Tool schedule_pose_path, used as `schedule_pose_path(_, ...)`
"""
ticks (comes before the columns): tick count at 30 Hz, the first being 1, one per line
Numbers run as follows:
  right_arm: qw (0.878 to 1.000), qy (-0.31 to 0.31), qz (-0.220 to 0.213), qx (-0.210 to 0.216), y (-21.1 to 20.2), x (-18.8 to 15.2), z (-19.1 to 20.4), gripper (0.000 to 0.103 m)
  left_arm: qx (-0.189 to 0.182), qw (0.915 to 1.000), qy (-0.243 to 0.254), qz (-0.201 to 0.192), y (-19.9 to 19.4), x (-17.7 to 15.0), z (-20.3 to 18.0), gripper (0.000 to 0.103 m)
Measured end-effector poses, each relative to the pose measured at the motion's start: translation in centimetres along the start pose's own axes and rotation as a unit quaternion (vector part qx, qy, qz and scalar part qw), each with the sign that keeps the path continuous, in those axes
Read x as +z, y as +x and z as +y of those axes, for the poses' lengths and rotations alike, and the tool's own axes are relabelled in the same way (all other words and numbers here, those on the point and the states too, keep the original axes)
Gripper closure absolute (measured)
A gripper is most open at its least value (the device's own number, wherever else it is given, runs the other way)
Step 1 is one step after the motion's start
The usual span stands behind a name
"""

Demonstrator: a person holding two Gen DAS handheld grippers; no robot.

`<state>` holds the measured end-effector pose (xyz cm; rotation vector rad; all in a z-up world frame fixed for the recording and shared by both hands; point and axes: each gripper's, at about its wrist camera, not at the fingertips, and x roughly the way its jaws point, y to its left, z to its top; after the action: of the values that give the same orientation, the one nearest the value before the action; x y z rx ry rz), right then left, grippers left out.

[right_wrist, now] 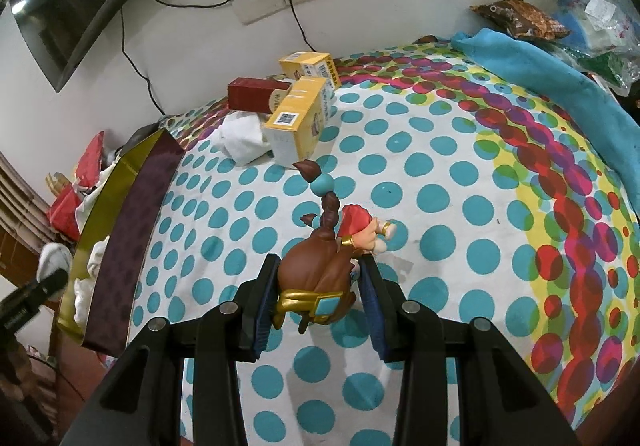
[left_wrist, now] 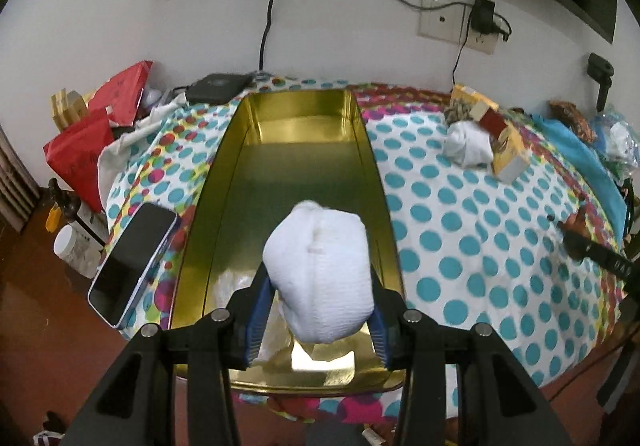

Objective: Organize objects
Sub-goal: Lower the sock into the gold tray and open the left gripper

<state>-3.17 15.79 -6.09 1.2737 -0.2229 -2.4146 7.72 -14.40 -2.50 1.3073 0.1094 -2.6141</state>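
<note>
Pinching a rolled white sock [left_wrist: 320,270] between its blue pads [left_wrist: 258,310], the left gripper [left_wrist: 318,310] hangs over the near end of a long gold tin [left_wrist: 296,150]; its jaws stand narrow, both pads pressed into the soft bundle, which bulges above and below them; some white fabric already lies on the tin's floor just under the left finger, though what it is I cannot tell. The tin sits lengthwise on a spotted tablecloth [left_wrist: 460,214], open and shiny inside; a phone [left_wrist: 132,262] lies face up just beside its left wall, near the table's edge; further back, a black box [left_wrist: 218,86] rests by the wall, and red bags [left_wrist: 100,126] crowd the left corner.

The right gripper [right_wrist: 320,294] is closed on a brown figurine [right_wrist: 316,278], its pads tight against the rounded body on either side; the figure's braid with a teal bead points away from the fingers, and its red-clad torso leans right. Beyond it, well apart, a crumpled white cloth [right_wrist: 244,138] touches a yellow carton [right_wrist: 296,122]; a dark red box [right_wrist: 256,94] and a second yellow carton [right_wrist: 312,64] stand just behind; a blue towel [right_wrist: 548,86] runs along the table's right edge.
</note>
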Motion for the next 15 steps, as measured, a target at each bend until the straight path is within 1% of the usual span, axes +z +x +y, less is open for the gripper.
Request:
schedule_pose_path(1, 1.000, -0.002, -0.001, 0.001, -0.1, 0.0, 0.2, 0.067, -0.003, 1.0000, 0.001, 0.008, 0.4, -0.3, 0.0, 0.060)
schedule_pose_path(9, 1.000, -0.012, 0.000, -0.005, -0.9, -0.3, 1.3, 0.066, -0.018, 0.9994, -0.002, 0.030, 2.5, -1.2, 0.1, 0.060)
schedule_pose_path(12, 1.000, -0.013, -0.001, -0.008, -1.2, -0.3, 1.5, 0.066, -0.020, 0.9989, -0.005, 0.042, 3.4, -1.4, 0.3, 0.060)
schedule_pose_path(15, 1.000, -0.015, -0.002, -0.011, -1.4, -0.3, 1.9, 0.066, -0.019, 0.9988, -0.004, 0.044, 3.8, -1.5, 0.4, 0.059)
